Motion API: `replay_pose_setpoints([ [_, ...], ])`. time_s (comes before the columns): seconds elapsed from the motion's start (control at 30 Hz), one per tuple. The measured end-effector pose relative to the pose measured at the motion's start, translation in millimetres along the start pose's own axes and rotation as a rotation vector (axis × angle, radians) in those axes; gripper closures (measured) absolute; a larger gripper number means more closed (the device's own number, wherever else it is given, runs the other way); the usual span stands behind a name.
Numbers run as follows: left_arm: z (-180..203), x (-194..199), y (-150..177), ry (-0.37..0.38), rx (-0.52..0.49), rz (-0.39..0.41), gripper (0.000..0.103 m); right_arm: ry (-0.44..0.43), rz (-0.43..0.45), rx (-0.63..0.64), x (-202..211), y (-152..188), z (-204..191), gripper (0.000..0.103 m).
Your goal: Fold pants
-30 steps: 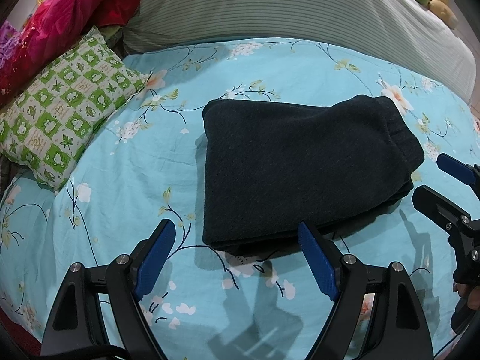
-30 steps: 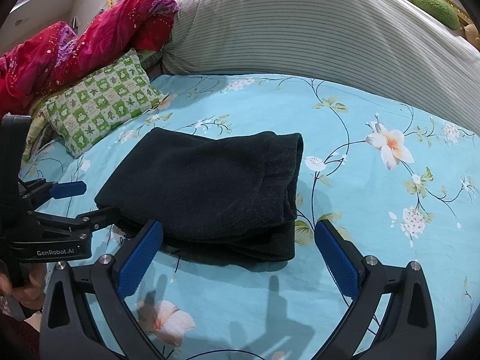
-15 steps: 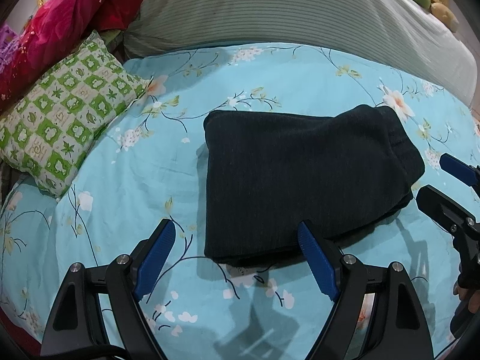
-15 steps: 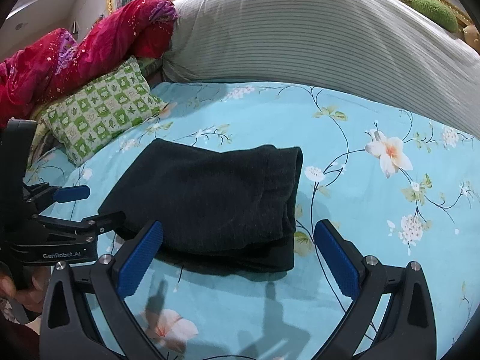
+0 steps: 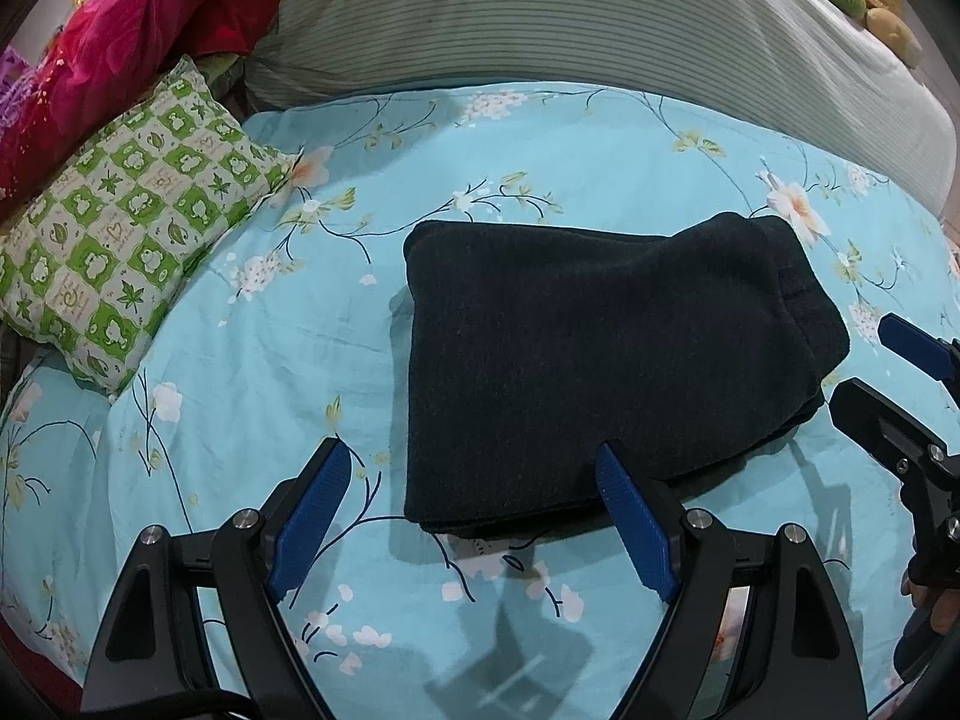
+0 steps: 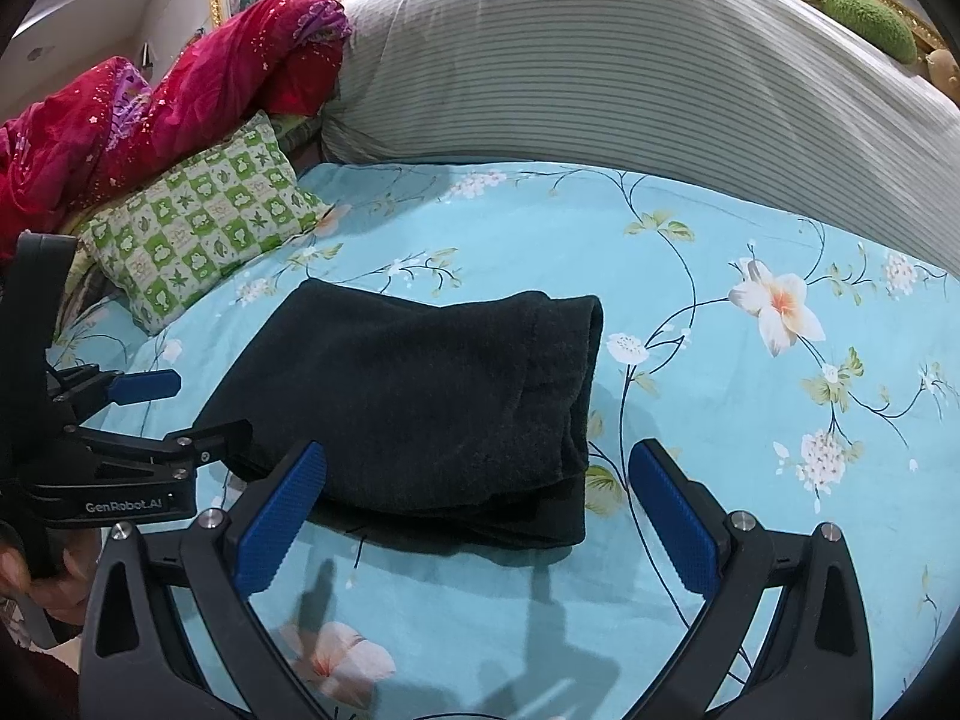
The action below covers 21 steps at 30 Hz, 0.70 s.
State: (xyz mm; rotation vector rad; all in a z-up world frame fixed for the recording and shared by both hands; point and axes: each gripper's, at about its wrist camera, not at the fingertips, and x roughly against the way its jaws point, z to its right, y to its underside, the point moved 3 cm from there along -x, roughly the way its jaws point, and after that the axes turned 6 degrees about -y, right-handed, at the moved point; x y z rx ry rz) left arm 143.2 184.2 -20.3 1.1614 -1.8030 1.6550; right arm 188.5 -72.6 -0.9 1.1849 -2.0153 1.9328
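Jaws of both grippers stand wide and empty, so I only press the folded pants (image 5: 600, 372) flat on the bed (image 5: 540, 138).

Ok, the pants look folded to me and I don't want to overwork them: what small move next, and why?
Probably ease both hand-held grippers back. The pants lie in a compact folded stack on the bed; the left and right ones are open and empty.
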Motion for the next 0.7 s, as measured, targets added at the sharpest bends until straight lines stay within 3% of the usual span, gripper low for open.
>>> replay_pose_setpoints([
  [0.7,-0.8,2.7,-10.0,0.006,0.018,0.001,0.019,0.009,-0.005,-0.03,-1.4,-1.7,4.8,0.001],
])
